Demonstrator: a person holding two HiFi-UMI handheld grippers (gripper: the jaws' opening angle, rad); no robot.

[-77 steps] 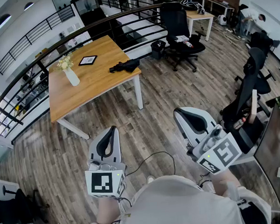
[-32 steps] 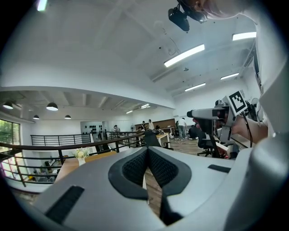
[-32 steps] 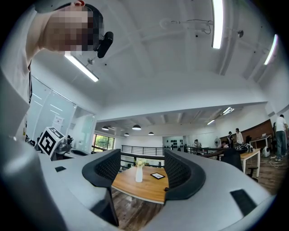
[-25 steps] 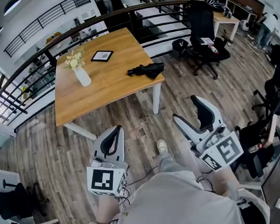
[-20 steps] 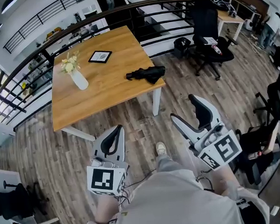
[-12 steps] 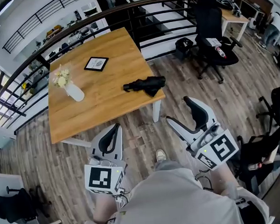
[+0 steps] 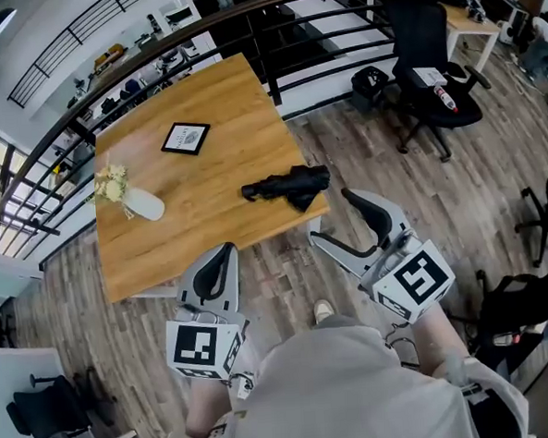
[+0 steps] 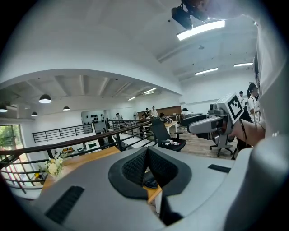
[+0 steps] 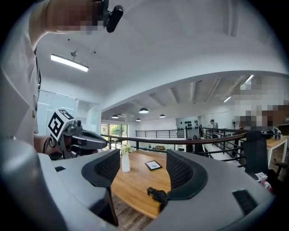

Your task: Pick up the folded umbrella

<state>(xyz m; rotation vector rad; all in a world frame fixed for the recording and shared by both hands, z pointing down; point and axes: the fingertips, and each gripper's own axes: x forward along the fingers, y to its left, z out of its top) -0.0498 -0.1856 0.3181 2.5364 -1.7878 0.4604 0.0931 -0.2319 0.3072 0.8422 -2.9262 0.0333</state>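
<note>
On my left, the grey left gripper rides with its pads pressed together on nothing, and the light wooden table has slid much closer than three seconds back. The black folded umbrella lies by the table's near right corner, now just ahead of the grey right gripper, whose jaws are spread wide. I'd say I'm nearly in reach.

In my left gripper view, the left gripper's closed pads cover almost all of the folded umbrella; only a dark scrap shows below them. In the right gripper view, its right end is behind the right gripper's right pad. The framed picture is too small to read.
</note>
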